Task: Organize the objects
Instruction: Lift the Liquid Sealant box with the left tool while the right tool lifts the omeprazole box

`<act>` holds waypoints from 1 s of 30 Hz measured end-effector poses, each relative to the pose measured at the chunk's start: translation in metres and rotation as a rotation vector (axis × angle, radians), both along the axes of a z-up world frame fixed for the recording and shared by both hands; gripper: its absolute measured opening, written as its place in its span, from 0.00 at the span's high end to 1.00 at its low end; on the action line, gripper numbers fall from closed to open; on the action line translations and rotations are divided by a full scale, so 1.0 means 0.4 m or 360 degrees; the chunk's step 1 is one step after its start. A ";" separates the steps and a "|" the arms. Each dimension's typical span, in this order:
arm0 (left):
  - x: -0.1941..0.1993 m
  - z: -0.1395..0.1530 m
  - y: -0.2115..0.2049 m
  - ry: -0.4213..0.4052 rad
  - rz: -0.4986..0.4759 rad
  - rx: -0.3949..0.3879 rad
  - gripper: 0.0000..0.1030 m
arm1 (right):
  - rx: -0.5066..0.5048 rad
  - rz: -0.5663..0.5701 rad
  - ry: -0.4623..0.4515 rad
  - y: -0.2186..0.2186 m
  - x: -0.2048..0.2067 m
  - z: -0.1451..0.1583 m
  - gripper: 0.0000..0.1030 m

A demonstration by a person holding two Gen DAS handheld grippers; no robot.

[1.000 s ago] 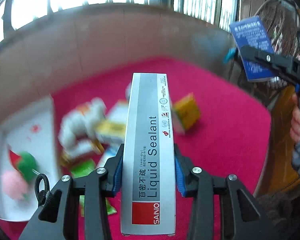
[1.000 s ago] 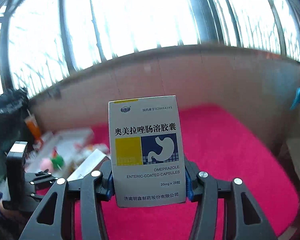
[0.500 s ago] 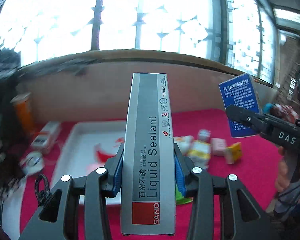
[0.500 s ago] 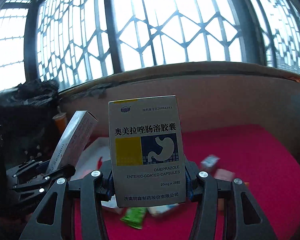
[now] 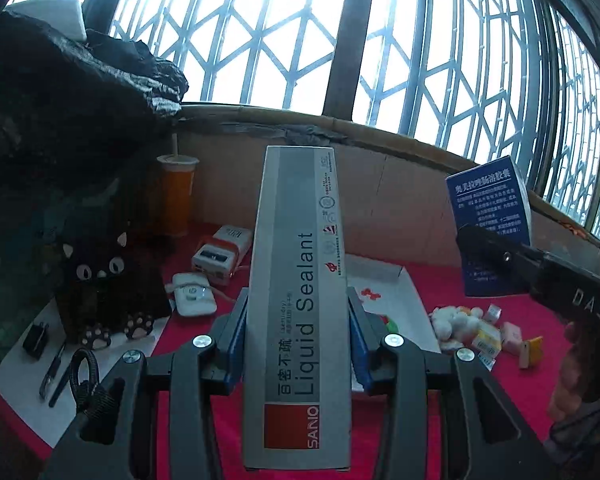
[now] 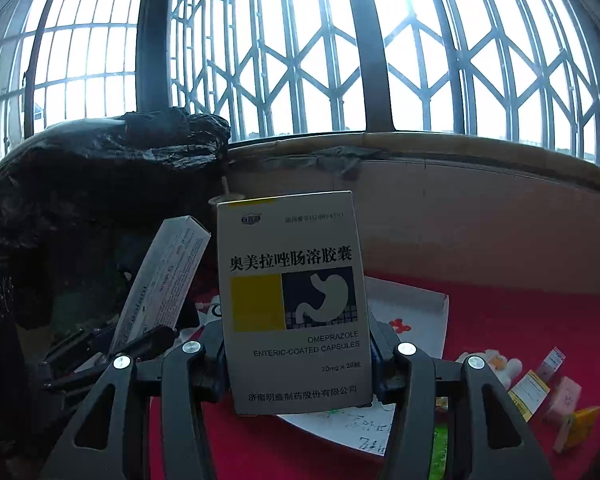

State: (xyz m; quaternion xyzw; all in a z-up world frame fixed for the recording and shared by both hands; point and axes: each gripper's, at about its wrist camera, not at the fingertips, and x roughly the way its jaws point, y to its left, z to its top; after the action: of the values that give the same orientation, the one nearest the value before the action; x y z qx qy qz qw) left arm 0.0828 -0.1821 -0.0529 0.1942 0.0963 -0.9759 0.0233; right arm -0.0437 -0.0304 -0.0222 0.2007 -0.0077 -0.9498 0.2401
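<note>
Red cloth below a barred window; white tray (image 5: 414, 300) far centre. Your left gripper (image 5: 296, 336) clamps the sealant carton (image 5: 296, 300) mid-length; your right gripper (image 6: 296, 364) clamps the omeprazole box (image 6: 294, 304) low. Both look light, crushable card: squeeze flat faces gently.

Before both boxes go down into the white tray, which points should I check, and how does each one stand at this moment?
1. Left gripper jaws clamp the Liquid Sealant box on both sides: ok.
2. Right gripper jaws clamp the omeprazole capsule box: ok.
3. Both boxes clear of the red cloth: ok.
4. White tray ahead of both grippers: ok.
5. Free room inside the tray: cannot tell, the boxes hide most of it.
</note>
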 end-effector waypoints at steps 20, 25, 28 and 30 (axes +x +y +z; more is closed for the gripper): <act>-0.088 0.004 0.365 -0.0013 -0.0430 -0.0145 0.59 | -0.0107 -0.0768 0.0106 0.516 0.198 -0.071 0.46; -0.086 0.104 0.537 0.0147 -0.0653 -0.0314 0.59 | -0.0227 -0.1031 0.0202 0.695 0.270 0.000 0.46; -0.076 0.109 0.657 0.0157 -0.0846 -0.0416 0.59 | -0.0336 -0.1181 0.0261 0.774 0.330 -0.009 0.45; -0.062 0.084 0.738 0.0124 -0.1001 -0.0493 0.59 | -0.0377 -0.1312 0.0272 0.828 0.368 -0.034 0.45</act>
State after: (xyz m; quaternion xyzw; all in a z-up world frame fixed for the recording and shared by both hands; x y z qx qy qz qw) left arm 0.0581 0.1129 -0.0192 0.1710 -0.1165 -0.9451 -0.2530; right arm 0.1034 0.3008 -0.0358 0.0726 -0.1761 -0.9719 -0.1381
